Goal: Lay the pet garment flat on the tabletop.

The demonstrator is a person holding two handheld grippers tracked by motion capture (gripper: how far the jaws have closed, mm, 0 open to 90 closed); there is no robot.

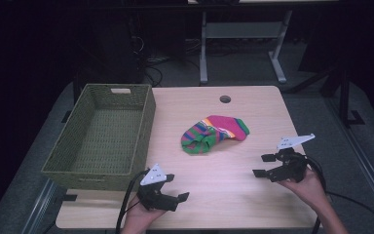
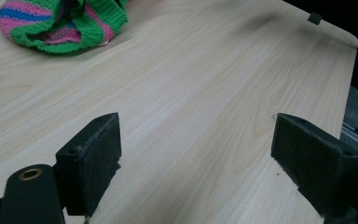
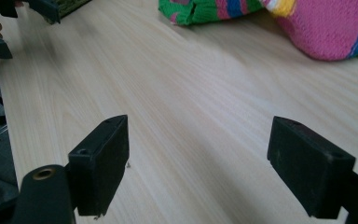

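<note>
Your left gripper (image 1: pixel 174 187) and right gripper (image 1: pixel 264 165) wait at the frame's bottom, jaws apart and empty. That leaves the sock (image 1: pixel 213 133) at center free to grab, probably for the basket (image 1: pixel 80 163) at left.

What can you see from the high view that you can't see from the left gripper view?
High view alone: the green basket at the table's left, both hands, the right gripper, the whole sock, and the floor and desk legs beyond the table.

Left gripper view alone: its own two black pads up close, wide apart with bare wood between them, and the sock's knit stitches.

Both: the left gripper, open, the striped sock and the pale wooden tabletop.
</note>
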